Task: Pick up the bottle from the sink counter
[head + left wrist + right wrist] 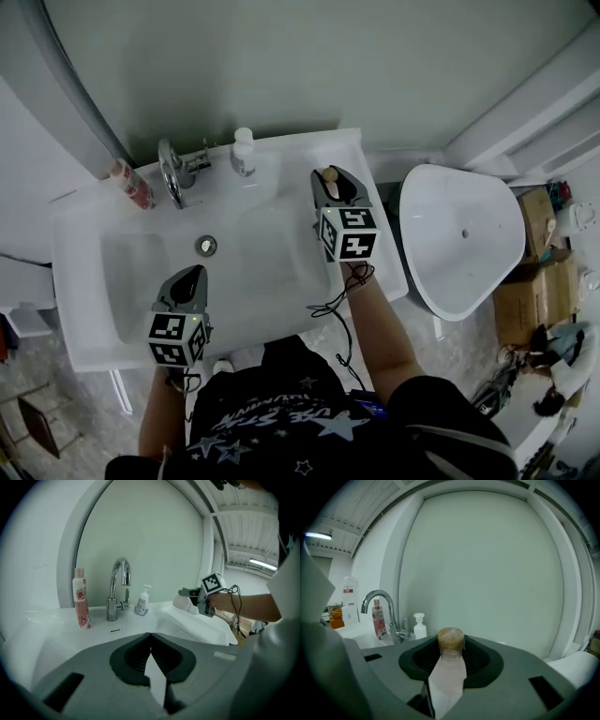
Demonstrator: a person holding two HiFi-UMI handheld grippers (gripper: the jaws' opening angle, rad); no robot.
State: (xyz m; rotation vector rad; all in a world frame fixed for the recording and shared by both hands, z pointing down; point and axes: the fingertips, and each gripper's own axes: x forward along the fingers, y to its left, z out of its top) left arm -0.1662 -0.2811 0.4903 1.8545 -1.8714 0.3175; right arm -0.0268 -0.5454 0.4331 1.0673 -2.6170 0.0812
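Observation:
A pale pink bottle [449,674] with a brown round cap [450,641] sits between the jaws of my right gripper [332,176], which is shut on it below the cap. In the head view the bottle [329,176] is over the right end of the white sink counter [281,150]. Whether its base touches the counter is hidden. My left gripper [191,276] hangs over the front left of the sink basin [262,258], shut, with nothing in it [150,635].
A chrome faucet [173,172] stands at the back of the counter. A pink flowered bottle [131,185] is to its left and a white pump bottle [243,152] to its right. A white toilet bowl [464,234] and cardboard boxes [539,281] are to the right.

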